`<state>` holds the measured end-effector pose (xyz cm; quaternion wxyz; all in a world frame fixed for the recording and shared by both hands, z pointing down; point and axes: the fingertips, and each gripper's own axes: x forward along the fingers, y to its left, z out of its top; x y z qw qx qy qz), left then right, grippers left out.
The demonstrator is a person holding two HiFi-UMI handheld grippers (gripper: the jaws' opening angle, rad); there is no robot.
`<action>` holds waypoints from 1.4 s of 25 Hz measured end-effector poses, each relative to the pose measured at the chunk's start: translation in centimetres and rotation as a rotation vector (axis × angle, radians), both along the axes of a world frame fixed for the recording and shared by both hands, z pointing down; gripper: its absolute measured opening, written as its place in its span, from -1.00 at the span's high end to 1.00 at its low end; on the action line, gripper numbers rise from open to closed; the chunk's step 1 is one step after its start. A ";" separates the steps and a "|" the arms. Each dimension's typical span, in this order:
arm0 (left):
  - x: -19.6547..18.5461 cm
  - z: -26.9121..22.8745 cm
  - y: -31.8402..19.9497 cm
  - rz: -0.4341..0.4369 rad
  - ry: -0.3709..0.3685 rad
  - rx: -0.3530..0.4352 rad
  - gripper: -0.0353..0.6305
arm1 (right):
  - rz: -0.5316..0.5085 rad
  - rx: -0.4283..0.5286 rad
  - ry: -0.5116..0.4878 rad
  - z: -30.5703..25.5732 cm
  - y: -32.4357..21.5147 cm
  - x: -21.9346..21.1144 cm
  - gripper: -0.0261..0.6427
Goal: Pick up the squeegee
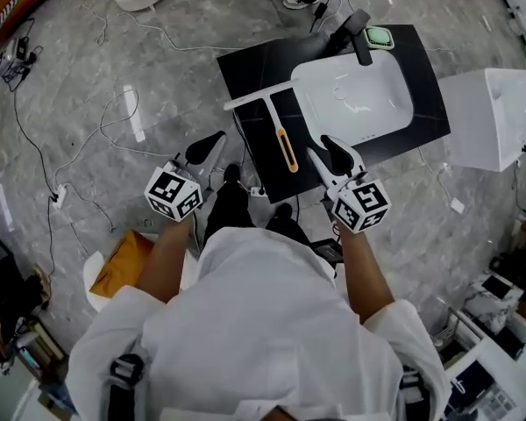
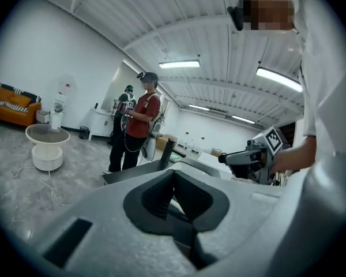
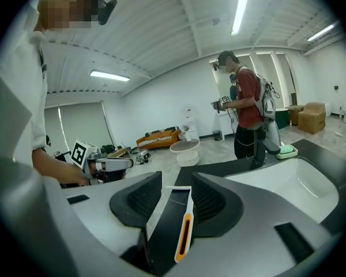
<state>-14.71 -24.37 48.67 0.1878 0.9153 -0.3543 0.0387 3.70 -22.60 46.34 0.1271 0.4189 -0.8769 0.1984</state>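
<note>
The squeegee (image 1: 280, 134) lies flat on the black counter (image 1: 254, 68), left of the sink, with its white blade at the far end and its white and orange handle (image 3: 185, 235) pointing back toward me. My right gripper (image 1: 322, 147) hovers just right of the handle's near end and is open. In the right gripper view the handle shows on the counter beyond the gap of that gripper (image 3: 176, 180), and the pads do not touch it. My left gripper (image 1: 217, 139) hangs off the counter's left edge, and its pads (image 2: 161, 192) meet with nothing between them.
A white sink (image 1: 351, 95) is set in the counter, with a black faucet (image 1: 361, 42) and a green sponge (image 1: 380, 36) behind it. A white box (image 1: 491, 117) stands to the right. Cables (image 1: 114, 121) trail over the grey floor. A person in a red shirt (image 3: 248, 108) stands past the counter.
</note>
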 end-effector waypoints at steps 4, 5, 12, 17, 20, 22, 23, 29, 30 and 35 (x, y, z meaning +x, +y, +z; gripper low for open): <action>-1.1 3.1 -2.4 0.015 0.028 -0.040 0.85 | 0.019 -0.066 0.049 3.0 -2.5 -2.2 0.55; -1.5 4.0 -2.7 0.011 0.038 -0.059 0.85 | 0.018 -0.086 0.060 3.8 -2.9 -2.8 0.55; -3.2 7.6 -3.8 0.006 0.076 -0.114 0.85 | -0.003 -0.197 0.139 8.2 -5.8 -5.2 0.54; -3.7 7.9 -4.6 0.007 0.084 -0.088 0.85 | -0.011 -0.270 0.191 10.8 -7.3 -5.8 0.52; -4.0 8.5 -5.3 0.013 0.096 -0.092 0.85 | -0.019 -0.299 0.220 12.5 -8.3 -6.2 0.52; -4.2 8.9 -5.5 0.011 0.102 -0.098 0.85 | -0.028 -0.322 0.246 13.5 -8.5 -6.4 0.51; -4.2 9.0 -5.6 0.008 0.105 -0.100 0.85 | -0.033 -0.334 0.261 13.9 -8.6 -6.3 0.51; -4.2 9.4 -5.4 0.036 0.056 -0.061 0.85 | -0.060 -0.392 0.321 16.4 -8.5 -6.6 0.51; -4.2 9.5 -5.4 0.041 0.049 -0.055 0.85 | -0.063 -0.402 0.331 16.8 -8.6 -6.7 0.51; -4.3 9.9 -5.0 0.047 0.047 -0.060 0.85 | -0.061 -0.462 0.401 18.5 -8.9 -6.6 0.51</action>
